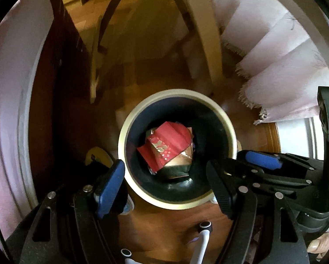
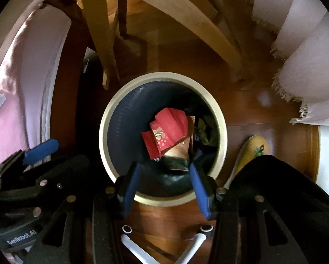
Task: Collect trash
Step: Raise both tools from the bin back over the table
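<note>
red packet [image 1: 167, 145] lies inside the round bin [image 1: 120, 145] on top of brown and dark trash, bin on wood floor [image 1: 164, 224]; left gripper [image 1: 166, 180] above bin, jaws wide, nothing held; right gripper [image 2: 164, 187] above near rim, jaws part open, nothing held; yellow slipper [image 2: 250, 154] beside bin

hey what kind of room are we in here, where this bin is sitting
Probably a home dining or living room: a round trash bin stands on a wooden floor, beside pale wooden chair or table legs and a fringed white cloth.
</note>
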`<state>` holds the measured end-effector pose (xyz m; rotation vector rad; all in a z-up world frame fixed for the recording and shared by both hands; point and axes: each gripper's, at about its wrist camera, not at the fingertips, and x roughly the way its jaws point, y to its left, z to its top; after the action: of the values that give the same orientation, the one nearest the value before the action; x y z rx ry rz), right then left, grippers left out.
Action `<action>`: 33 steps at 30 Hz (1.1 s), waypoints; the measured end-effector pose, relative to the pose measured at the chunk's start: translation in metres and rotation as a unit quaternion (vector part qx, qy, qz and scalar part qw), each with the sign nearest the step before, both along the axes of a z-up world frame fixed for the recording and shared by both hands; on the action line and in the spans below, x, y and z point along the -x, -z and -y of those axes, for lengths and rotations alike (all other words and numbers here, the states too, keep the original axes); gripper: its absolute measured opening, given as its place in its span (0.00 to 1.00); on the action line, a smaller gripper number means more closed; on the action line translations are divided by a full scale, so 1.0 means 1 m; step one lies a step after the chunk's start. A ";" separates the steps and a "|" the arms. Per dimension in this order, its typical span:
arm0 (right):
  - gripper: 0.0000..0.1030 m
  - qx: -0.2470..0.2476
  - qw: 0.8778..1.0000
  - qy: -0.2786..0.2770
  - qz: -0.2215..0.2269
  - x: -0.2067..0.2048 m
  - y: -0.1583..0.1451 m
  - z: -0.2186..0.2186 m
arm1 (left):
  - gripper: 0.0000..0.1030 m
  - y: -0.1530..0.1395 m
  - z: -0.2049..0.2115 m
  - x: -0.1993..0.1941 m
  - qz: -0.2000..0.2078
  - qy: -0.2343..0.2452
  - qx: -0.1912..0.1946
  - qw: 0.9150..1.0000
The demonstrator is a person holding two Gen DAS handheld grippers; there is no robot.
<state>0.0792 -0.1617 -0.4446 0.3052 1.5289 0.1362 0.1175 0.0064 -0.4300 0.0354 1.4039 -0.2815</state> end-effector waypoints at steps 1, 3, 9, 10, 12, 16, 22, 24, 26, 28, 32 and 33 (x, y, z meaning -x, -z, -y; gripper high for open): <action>0.46 0.000 1.000 0.001 0.003 0.002 -0.007 0.001 | 0.72 -0.007 0.001 0.003 0.005 0.004 0.003 1.000; 0.46 0.005 1.000 0.000 0.009 0.009 -0.021 0.002 | 0.72 -0.019 0.001 0.009 0.009 0.012 0.005 1.000; 0.46 0.007 0.999 -0.008 0.036 0.036 -0.069 0.007 | 0.72 -0.068 0.001 0.041 0.040 0.046 0.009 0.998; 0.46 0.008 0.999 -0.012 0.044 0.041 -0.078 0.008 | 0.72 -0.075 0.001 0.046 0.046 0.052 0.008 0.998; 0.46 0.013 0.998 -0.020 0.061 0.049 -0.097 0.008 | 0.72 -0.098 -0.001 0.056 0.064 0.062 0.005 0.996; 0.46 0.016 0.994 -0.032 0.099 0.060 -0.141 0.008 | 0.72 -0.141 -0.005 0.070 0.098 0.071 0.006 0.993; 0.46 0.016 0.984 -0.046 0.174 0.061 -0.223 0.007 | 0.72 -0.219 -0.016 0.076 0.154 0.077 0.012 0.985; 0.46 0.017 0.978 -0.051 0.202 0.056 -0.254 0.007 | 0.72 -0.251 -0.018 0.073 0.180 0.081 0.008 0.980; 0.46 0.020 0.971 -0.057 0.232 0.049 -0.286 0.008 | 0.72 -0.278 -0.019 0.068 0.202 0.080 0.009 0.976; 0.46 0.023 0.964 -0.059 0.257 0.041 -0.312 0.009 | 0.72 -0.305 -0.020 0.060 0.226 0.074 0.012 0.971; 0.46 0.035 0.951 -0.050 0.302 0.014 -0.361 0.013 | 0.72 -0.348 -0.023 0.033 0.260 0.051 0.011 0.964; 0.46 0.035 0.949 -0.046 0.310 0.007 -0.370 0.015 | 0.72 -0.357 -0.025 0.024 0.263 0.044 0.010 0.964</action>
<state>0.0727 -0.1766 -0.0746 0.1138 0.9195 0.2275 0.0931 0.0313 -0.0732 0.1459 0.8726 -0.3303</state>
